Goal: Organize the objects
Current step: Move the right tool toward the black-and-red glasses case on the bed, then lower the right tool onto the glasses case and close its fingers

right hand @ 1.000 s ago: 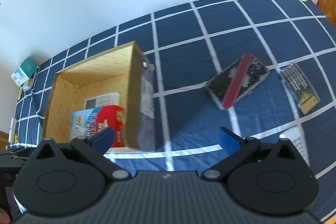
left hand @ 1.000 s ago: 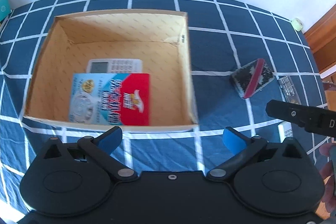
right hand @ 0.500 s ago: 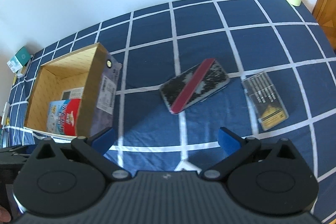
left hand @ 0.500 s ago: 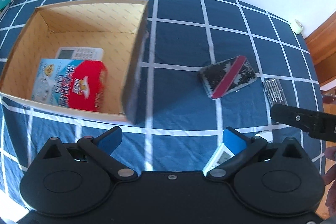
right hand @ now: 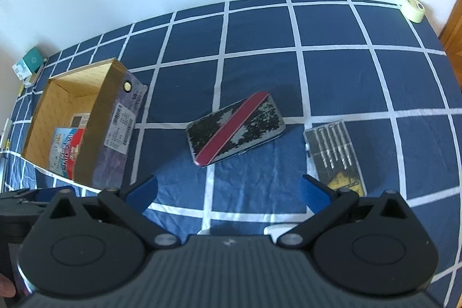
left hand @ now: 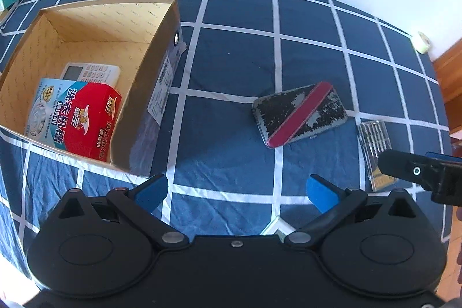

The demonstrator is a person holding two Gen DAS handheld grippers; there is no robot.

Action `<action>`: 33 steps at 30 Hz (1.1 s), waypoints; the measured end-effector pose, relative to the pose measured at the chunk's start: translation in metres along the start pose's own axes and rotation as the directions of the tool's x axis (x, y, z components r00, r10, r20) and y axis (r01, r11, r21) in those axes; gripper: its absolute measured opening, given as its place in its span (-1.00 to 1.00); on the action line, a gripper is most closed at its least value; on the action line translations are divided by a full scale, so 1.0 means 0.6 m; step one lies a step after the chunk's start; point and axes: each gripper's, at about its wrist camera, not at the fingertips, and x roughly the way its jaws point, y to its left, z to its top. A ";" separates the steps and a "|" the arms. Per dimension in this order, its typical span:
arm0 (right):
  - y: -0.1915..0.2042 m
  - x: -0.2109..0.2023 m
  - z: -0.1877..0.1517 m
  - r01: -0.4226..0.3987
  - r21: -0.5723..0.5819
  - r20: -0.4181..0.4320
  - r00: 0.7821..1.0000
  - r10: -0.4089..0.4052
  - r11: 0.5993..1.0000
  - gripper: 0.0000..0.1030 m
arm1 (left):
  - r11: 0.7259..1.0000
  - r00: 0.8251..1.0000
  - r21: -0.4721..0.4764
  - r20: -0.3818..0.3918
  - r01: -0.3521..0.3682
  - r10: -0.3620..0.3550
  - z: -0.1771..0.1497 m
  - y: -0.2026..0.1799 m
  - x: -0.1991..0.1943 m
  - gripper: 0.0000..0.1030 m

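An open cardboard box (left hand: 161, 71) (right hand: 111, 111) stands at the left on the blue checked cloth. It holds a red-and-blue packet (left hand: 78, 117) and a white calculator (left hand: 91, 72). A black-and-silver case with a red stripe (left hand: 300, 113) (right hand: 235, 129) lies flat on the cloth right of the box. A clear screwdriver set (left hand: 374, 140) (right hand: 335, 153) lies further right. My left gripper (left hand: 235, 191) is open and empty above the cloth, near the case. My right gripper (right hand: 228, 191) is open and empty, just short of the case.
A roll of pale tape (right hand: 414, 9) (left hand: 423, 42) sits at the far right corner by the wall. A teal box (right hand: 29, 64) sits at the far left. A white object (left hand: 273, 225) peeks from under the left gripper. Wooden furniture (left hand: 450, 71) borders the right.
Both grippers have swung right, away from the box and toward the striped case and screwdriver set. Both stayed open and empty.
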 end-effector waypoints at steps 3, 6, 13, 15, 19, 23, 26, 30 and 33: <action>-0.009 0.017 0.020 -0.005 -0.021 -0.023 1.000 0.005 1.000 1.00 | 1.000 1.000 -0.026 -0.015 -0.011 0.011 0.013 -0.005 0.020 1.00; -0.019 0.040 0.043 -0.010 -0.038 -0.048 0.999 0.008 0.999 1.00 | 0.999 0.999 -0.038 -0.033 -0.021 0.020 0.026 -0.011 0.041 1.00; -0.033 0.103 0.103 -0.029 -0.058 -0.107 0.994 0.022 0.998 1.00 | 0.997 0.997 -0.062 -0.068 -0.041 0.036 0.063 -0.025 0.099 1.00; -0.035 0.127 0.117 -0.029 -0.071 -0.130 0.991 0.020 0.997 1.00 | 0.997 0.996 -0.067 -0.081 -0.046 0.040 0.072 -0.029 0.118 1.00; -0.038 0.174 0.141 -0.033 -0.093 -0.173 0.985 0.017 0.995 1.00 | 0.995 0.993 -0.082 -0.107 -0.053 0.044 0.086 -0.034 0.154 1.00; -0.043 0.220 0.159 -0.038 -0.109 -0.218 0.976 0.013 0.993 1.00 | 0.992 0.990 -0.112 -0.133 -0.059 0.044 0.097 -0.036 0.186 1.00; -0.042 0.249 0.167 -0.044 -0.126 -0.246 0.969 0.011 0.991 1.00 | 0.990 0.989 -0.132 -0.143 -0.055 0.036 0.103 -0.040 0.207 1.00; -0.039 0.285 0.172 -0.066 -0.146 -0.283 0.959 0.022 0.987 1.00 | 0.987 0.986 -0.150 -0.164 -0.049 0.024 0.107 -0.049 0.232 1.00; -0.035 0.307 0.173 -0.080 -0.163 -0.311 0.950 0.025 0.983 0.98 | 0.985 0.985 -0.167 -0.172 -0.044 0.015 0.106 -0.053 0.246 0.99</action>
